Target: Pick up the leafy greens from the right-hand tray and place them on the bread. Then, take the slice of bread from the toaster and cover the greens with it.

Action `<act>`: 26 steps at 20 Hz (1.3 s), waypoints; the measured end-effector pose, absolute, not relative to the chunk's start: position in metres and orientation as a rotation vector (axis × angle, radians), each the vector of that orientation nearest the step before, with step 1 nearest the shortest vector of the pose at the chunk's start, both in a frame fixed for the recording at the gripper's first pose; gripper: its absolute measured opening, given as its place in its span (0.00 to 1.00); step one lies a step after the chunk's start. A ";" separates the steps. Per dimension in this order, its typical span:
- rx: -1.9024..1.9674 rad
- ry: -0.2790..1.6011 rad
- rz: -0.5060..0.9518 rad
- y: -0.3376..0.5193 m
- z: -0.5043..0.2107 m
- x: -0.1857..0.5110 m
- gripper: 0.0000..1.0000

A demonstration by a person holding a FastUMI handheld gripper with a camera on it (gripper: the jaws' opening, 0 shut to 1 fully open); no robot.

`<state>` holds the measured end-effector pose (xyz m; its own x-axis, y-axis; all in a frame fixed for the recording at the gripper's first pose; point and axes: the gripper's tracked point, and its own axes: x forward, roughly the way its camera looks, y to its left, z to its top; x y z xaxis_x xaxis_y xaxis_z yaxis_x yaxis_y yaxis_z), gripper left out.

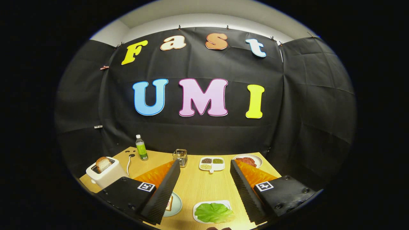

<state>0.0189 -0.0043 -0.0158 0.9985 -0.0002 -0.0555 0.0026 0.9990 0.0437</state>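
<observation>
The left finger of the gripper (pixel 205 188) covers most of a plate (pixel 176 204) and the bread slice (pixel 169 203) on it, leaving only an edge. The right finger hides part of a far plate of reddish food (pixel 247 160), too small to identify. The contents of a small divided dish (pixel 212 163) are likewise too small to tell.
</observation>
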 end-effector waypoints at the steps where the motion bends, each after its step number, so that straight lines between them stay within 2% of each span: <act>1: 0.048 0.061 0.001 -0.004 -0.017 0.019 0.98; 10: 0.041 0.152 0.031 -0.005 -0.052 0.027 0.98; 26: 0.001 0.531 0.140 -0.022 -0.200 0.041 0.98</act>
<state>0.0412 -0.0217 -0.2005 0.8527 0.1332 -0.5051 -0.1329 0.9904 0.0368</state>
